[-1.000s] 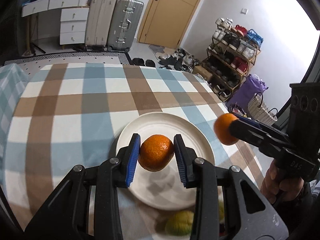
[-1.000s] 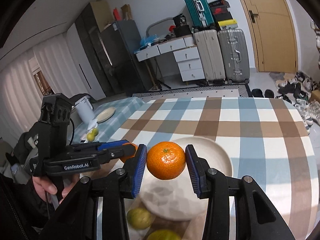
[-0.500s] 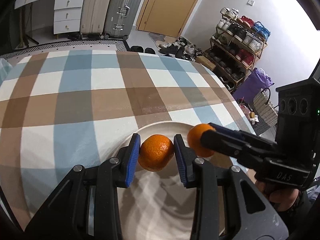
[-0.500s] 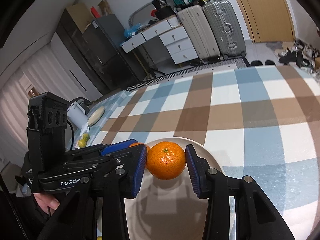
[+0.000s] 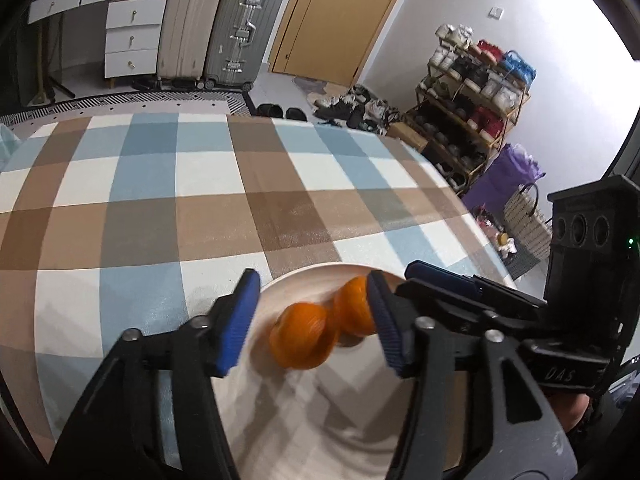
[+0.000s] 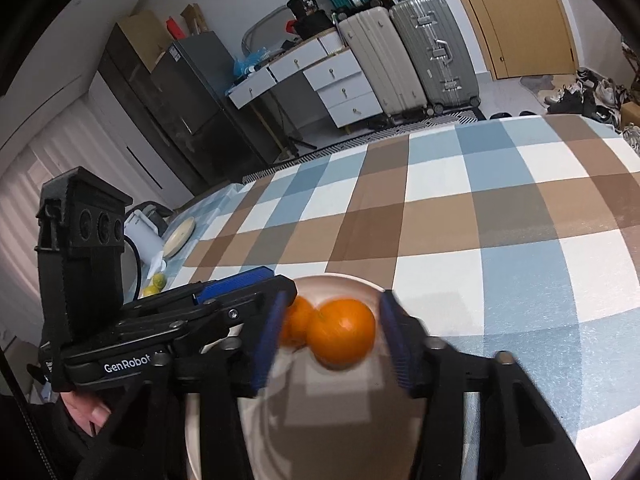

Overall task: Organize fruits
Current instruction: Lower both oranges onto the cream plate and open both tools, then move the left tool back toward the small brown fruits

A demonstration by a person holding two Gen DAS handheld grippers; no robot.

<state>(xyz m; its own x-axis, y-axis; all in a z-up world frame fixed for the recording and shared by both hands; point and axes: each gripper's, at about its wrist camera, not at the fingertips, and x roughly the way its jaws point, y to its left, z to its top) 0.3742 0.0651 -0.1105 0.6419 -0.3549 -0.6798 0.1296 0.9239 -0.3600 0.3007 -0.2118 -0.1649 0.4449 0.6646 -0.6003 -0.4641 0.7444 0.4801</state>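
Plate (image 5: 304, 432), two oranges (image 5: 301, 340) inside, touching

I see a table (image 5: 208, 208) covered by a checked cloth in blue, brown and white. A pale plate (image 5: 304, 412) lies directly on the cloth at the table's near edge, with blue and white squares just beyond it. Far left of the plate, seen from the right wrist, another small plate (image 6: 180, 236), a white jug (image 6: 140, 232) and two yellow-green fruits (image 6: 154, 285) sit on the cloth near the table's left edge.
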